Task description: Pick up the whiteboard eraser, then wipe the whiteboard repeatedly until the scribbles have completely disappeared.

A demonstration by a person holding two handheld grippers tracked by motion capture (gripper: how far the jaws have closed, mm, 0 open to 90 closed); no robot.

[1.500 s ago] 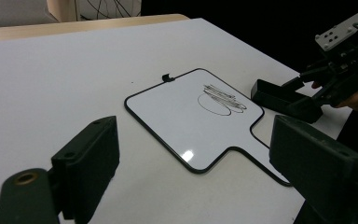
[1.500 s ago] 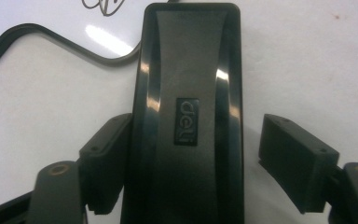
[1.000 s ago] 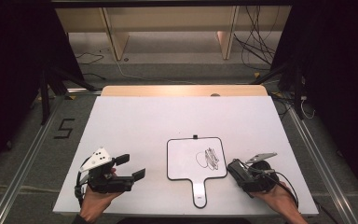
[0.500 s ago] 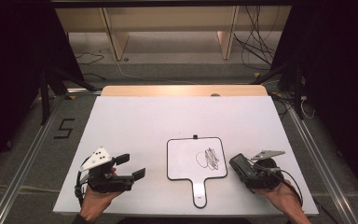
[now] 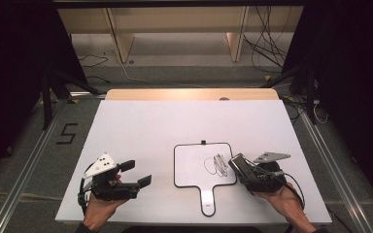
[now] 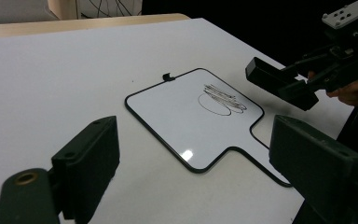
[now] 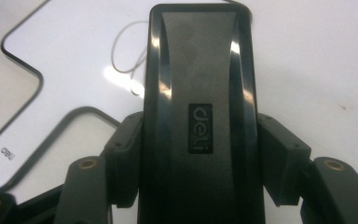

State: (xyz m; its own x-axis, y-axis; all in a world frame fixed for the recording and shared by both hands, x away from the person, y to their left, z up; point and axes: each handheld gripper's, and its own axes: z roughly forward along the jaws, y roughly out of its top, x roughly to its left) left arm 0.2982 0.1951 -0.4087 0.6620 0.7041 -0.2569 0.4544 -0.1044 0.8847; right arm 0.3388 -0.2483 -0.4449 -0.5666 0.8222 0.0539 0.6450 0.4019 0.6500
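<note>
A small white whiteboard (image 5: 194,167) with a black rim and a handle lies flat on the white table (image 5: 175,121). A black scribble (image 5: 216,165) marks its right part. My right gripper (image 5: 243,170) is shut on a black eraser (image 7: 198,116) marked "deli", with the jaws gripping its two long sides. The eraser (image 6: 282,86) hangs at the board's right edge, beside the scribble (image 6: 221,100) and slightly above the surface. My left gripper (image 5: 136,174) rests open at the table's front left, apart from the board (image 6: 186,116), with nothing between its jaws.
A pale wooden strip (image 5: 192,94) runs along the table's far edge. Beyond it are shelf legs (image 5: 119,41) and loose cables (image 5: 267,43) on the floor. A floor mark shaped like a 5 (image 5: 67,133) lies left of the table.
My right gripper has edged a little up and left with the eraser, closer to the scribble. The left gripper has stayed where it was.
</note>
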